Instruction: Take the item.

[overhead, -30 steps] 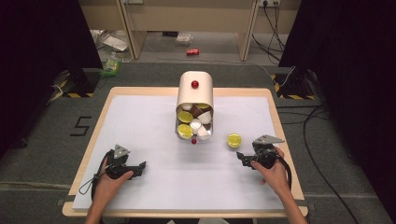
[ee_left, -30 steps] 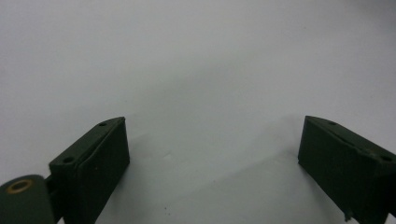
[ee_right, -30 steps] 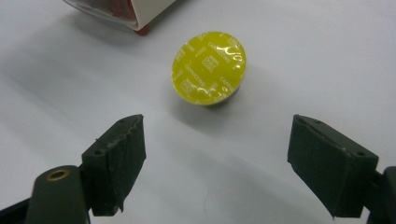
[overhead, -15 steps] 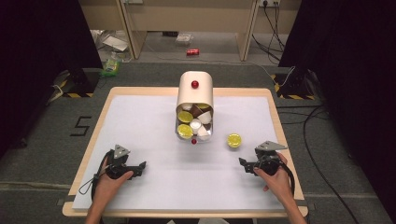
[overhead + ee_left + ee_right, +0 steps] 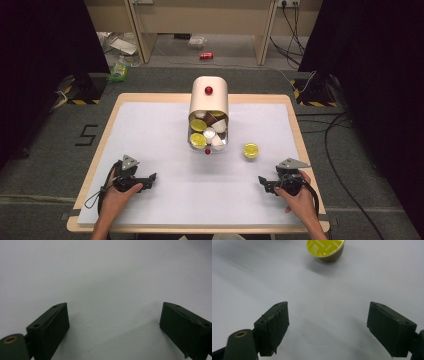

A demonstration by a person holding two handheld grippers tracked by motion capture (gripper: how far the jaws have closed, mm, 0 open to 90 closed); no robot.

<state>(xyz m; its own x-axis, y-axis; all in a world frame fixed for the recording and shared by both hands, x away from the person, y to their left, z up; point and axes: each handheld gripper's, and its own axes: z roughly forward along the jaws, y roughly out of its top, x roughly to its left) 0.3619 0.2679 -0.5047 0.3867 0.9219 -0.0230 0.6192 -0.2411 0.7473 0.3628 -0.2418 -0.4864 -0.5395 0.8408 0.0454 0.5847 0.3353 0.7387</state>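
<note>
Far left, low on the white table cover (image 5: 150,130): left gripper (image 5: 150,179), held in the person's left hand (image 5: 116,197), jaws pointing toward the middle of the table. Jaws wide apart in the left gripper view (image 5: 113,327), nothing between them, only bare white surface ahead.

Centre, toward the far edge: cream container (image 5: 209,102) lying on its side, red knob (image 5: 208,90) on its upper face, open mouth turned toward the person. Inside the mouth, a stack of coffee capsules (image 5: 208,134), some with yellow lids, some white, some brown. Just below the mouth, touching or almost touching the rim, a second small red knob (image 5: 207,151); contact too small to settle.

Right of the container, apart from it: single yellow-lidded capsule (image 5: 250,150) alone on the cover, lid up. In the right gripper view, same capsule (image 5: 325,248) at the top edge, slightly tilted, brown body beneath the printed yellow lid, well clear of the jaws.

Far right, near the table's front edge: right gripper (image 5: 263,182) in the right hand (image 5: 299,200), aimed inward toward the table's centre. Jaws spread wide in the right gripper view (image 5: 328,326), having just been opening a little further, empty, pads touching nothing. Capsule ahead of the gap, not between the pads.
</note>
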